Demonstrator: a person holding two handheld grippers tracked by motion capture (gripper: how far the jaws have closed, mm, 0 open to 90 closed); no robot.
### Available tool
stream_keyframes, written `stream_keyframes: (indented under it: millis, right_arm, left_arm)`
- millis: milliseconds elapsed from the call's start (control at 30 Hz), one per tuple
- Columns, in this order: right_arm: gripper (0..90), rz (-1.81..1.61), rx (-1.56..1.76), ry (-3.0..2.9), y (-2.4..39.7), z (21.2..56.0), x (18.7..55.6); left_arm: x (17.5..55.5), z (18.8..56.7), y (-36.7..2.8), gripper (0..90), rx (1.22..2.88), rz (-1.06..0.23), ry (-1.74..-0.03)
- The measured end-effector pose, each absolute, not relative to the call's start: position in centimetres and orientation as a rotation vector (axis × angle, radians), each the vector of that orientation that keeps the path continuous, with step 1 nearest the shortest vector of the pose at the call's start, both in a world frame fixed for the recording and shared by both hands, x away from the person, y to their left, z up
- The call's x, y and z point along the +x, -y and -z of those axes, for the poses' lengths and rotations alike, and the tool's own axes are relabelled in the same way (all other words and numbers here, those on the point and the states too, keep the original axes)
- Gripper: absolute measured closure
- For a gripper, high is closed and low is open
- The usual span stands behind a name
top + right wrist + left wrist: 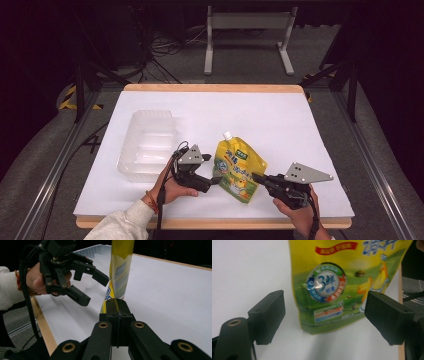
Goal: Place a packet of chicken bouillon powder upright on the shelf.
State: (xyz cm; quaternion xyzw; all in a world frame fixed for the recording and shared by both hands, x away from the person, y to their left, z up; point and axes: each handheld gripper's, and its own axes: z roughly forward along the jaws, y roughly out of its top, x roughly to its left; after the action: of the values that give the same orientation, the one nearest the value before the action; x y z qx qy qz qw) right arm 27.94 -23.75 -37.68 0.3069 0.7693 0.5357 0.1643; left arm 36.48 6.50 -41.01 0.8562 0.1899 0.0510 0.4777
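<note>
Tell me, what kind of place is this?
Probably a lab or recording workshop: a white-covered table on dark carpet, loose cables on the floor behind it, and metal frame rails alongside.

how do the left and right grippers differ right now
The left gripper has its fingers spread wide; the right gripper has its fingers pressed together. The left one holds nothing, its fingers either side of the yellow pouch's bottom edge; the right one pinches an edge of that pouch. Both are hand-held and black, and both point at the pouch.
</note>
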Motion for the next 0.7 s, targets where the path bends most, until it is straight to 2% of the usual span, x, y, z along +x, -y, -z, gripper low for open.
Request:
stream_keyframes:
  millis: [133,300,467,500,533,633,700]
  right_arm:
    - [90.0,-1.508,0.819,-2.206,23.4,37.5,27.6]
    - [90.0,-1.509,0.825,-2.207,23.2,37.3,27.6]
    - [90.0,-1.491,0.777,-2.224,22.6,36.9,27.4]
    - [90.0,-1.490,0.776,-2.221,22.6,36.9,27.4]
    - [90.0,-1.485,0.778,-2.217,22.6,36.9,27.4]
    - [90.0,-1.480,0.799,-2.196,22.9,36.8,27.6]
    - [90.0,-1.478,0.811,-2.182,23.1,36.7,27.6]
  left_arm:
    - [36.7,41.1,-6.3,22.0,2.101,-0.137,-0.450]
    - [37.1,41.0,-6.1,22.2,2.092,-0.132,-0.441]
    - [36.9,40.8,-5.9,31.2,2.091,-0.130,-0.399]
    - [36.7,40.7,-5.9,39.8,2.087,-0.136,-0.387]
    - [36.6,40.6,-5.9,42.0,2.087,-0.162,-0.386]
    - [36.6,40.5,-6.2,58.9,2.086,-0.174,-0.394]
    - [36.5,40.4,-6.5,65.1,2.076,-0.191,-0.396]
